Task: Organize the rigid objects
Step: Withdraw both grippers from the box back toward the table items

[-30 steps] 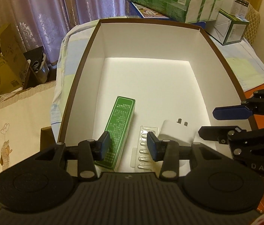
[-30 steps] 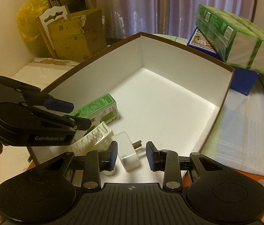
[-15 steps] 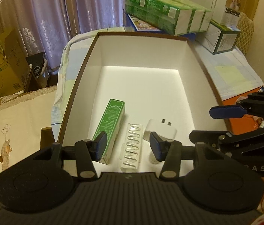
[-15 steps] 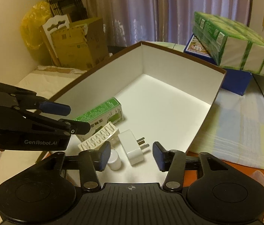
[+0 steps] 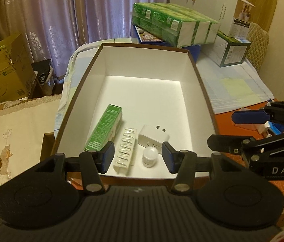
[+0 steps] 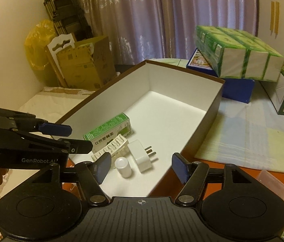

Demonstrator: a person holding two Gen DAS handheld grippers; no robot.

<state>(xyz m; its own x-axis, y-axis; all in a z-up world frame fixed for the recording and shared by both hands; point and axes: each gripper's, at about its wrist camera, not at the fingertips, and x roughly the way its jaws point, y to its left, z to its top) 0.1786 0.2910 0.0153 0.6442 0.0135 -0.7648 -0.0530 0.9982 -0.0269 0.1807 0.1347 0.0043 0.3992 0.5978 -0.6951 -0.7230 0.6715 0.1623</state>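
A white box with a brown rim (image 5: 142,60) (image 6: 182,84) holds a green carton (image 5: 104,130) (image 6: 109,130), a white blister strip (image 5: 125,149) (image 6: 111,146), a white plug adapter (image 5: 154,138) (image 6: 141,155) and a small white bottle (image 5: 149,157) (image 6: 123,165), all lying at its near end. My left gripper (image 5: 138,159) (image 6: 69,138) hovers over the box's near wall, its jaws opening with nothing between them. My right gripper (image 6: 141,167) (image 5: 234,130) hangs above the near right corner, its jaws also opening and not holding anything.
Green tissue packs (image 5: 174,26) (image 6: 238,52) sit on a blue box behind the white box. A teal and white carton (image 5: 232,52) stands at the back right. Cardboard boxes (image 5: 0,70) (image 6: 85,64) stand to the left. Small items lie on the orange surface (image 5: 271,127).
Both grippers have drawn back and up out of the box while their jaws widened. The strip and the adapter stay on the box floor, and the small bottle has come into view.
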